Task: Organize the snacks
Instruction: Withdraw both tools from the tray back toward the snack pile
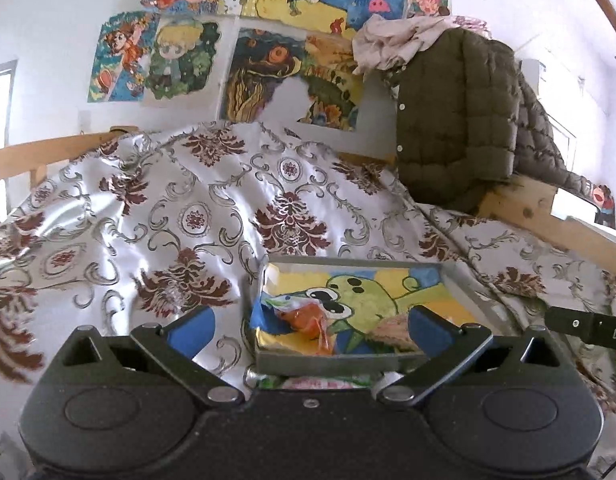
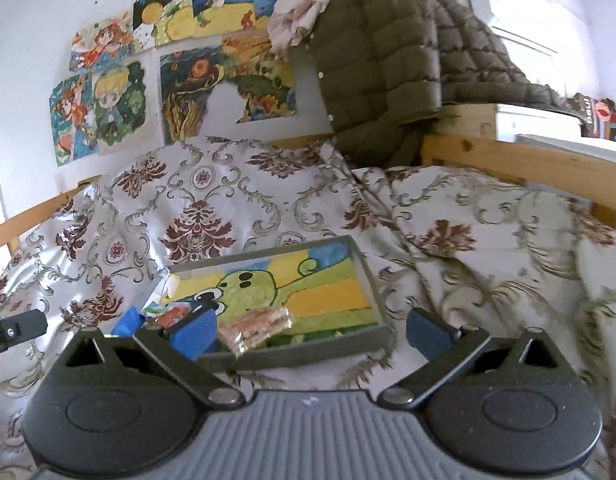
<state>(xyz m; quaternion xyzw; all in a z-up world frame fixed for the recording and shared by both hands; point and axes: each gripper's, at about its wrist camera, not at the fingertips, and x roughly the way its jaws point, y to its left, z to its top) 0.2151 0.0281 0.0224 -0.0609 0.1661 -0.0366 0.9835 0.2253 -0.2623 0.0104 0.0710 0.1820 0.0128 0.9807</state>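
A grey tray [image 1: 464, 284] with a green frog drawing lining it lies on the patterned bedspread; it also shows in the right wrist view [image 2: 368, 276]. In it lie an orange-and-blue snack packet [image 1: 304, 320] at the near left and a clear packet of pink-orange snacks [image 2: 256, 326]. My left gripper [image 1: 308, 330] is open and empty, its jaws spread across the tray's near edge. My right gripper [image 2: 312, 330] is open and empty at the tray's near right edge. The orange packet shows partly behind the right gripper's left finger [image 2: 170, 316].
The floral bedspread [image 1: 168, 208] covers the bed. A wooden bed frame [image 2: 520, 160] runs along the right with an olive quilted jacket [image 1: 456, 112] draped over it. Drawings [image 1: 268, 68] hang on the wall behind. The other gripper's tip [image 1: 584, 326] shows at right.
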